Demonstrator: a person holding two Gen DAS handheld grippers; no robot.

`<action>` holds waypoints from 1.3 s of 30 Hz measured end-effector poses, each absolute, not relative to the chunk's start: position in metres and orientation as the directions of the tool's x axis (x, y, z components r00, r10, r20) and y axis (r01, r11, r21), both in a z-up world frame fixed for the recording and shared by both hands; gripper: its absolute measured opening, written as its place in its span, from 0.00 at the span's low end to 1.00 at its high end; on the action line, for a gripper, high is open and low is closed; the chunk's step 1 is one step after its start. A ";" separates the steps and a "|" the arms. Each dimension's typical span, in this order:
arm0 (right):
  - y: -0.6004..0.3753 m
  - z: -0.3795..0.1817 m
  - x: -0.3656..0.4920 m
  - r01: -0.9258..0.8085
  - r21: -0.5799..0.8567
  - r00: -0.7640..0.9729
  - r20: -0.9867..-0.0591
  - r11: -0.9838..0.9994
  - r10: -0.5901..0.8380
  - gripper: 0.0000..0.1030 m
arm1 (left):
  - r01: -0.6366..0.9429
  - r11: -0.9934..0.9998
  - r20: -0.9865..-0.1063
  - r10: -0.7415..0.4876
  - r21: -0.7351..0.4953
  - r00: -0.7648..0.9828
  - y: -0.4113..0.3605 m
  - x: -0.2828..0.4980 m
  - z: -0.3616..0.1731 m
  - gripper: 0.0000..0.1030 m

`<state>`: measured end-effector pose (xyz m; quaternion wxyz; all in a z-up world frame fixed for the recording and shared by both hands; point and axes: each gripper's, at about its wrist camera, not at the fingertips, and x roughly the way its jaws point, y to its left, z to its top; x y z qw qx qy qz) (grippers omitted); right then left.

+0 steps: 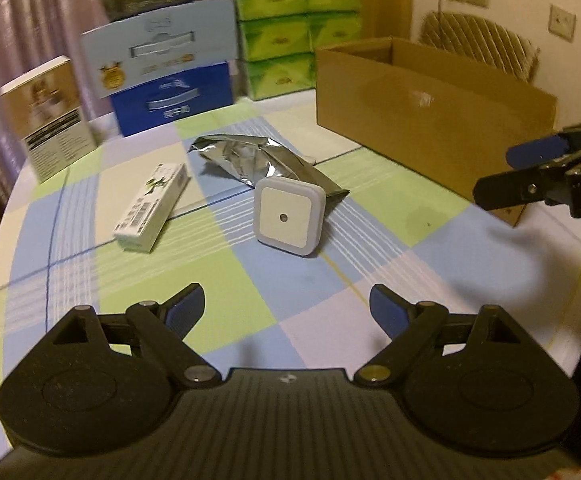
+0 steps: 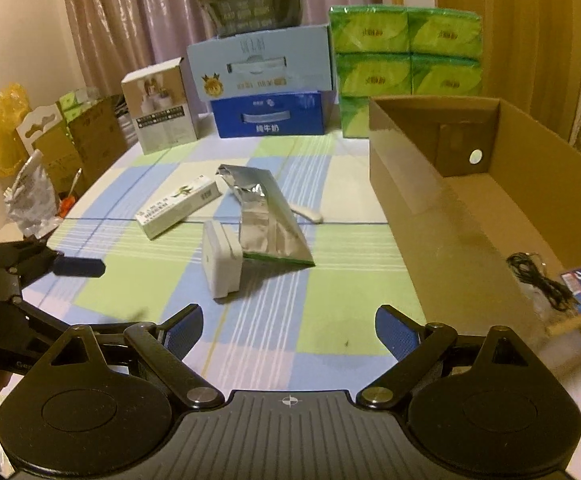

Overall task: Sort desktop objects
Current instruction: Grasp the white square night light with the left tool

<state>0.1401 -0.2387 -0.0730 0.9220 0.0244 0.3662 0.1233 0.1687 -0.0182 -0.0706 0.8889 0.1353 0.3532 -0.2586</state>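
Stacked green tissue packs [image 2: 406,56] stand behind blue milk cartons [image 2: 266,92] near curtains [image 2: 130,12].

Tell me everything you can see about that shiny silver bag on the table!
The silver foil bag looks like thin crinkly metallic film, flattened and seemingly empty, with its far end crumpled and torn open. One green printed edge shows along its near end. It lies flat on the checked tablecloth, roughly in the middle. Its near end sits right against the white square night light, which stands in front of it. Neither gripper touches it.
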 end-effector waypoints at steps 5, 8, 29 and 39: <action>-0.239 -0.087 0.165 -0.199 0.145 0.703 -0.668 0.969 0.244 0.88 | 0.610 0.789 -0.704 -0.395 0.070 0.591 -0.026 0.195 -0.086 0.84; -0.240 -0.092 0.178 -0.189 0.152 0.710 -0.662 0.970 0.241 0.88 | 0.647 0.759 -0.705 -0.419 0.074 0.572 -0.034 0.211 -0.096 0.84; -0.241 -0.112 0.213 -0.144 0.170 0.705 -0.673 0.975 0.221 0.88 | 0.769 0.639 -0.689 -0.552 0.014 0.470 -0.057 0.278 -0.126 0.71; -0.221 -0.116 0.227 -0.215 0.134 0.707 -0.662 0.967 0.248 0.88 | 0.633 0.774 -0.713 -0.451 -0.012 0.537 -0.026 0.244 -0.113 0.59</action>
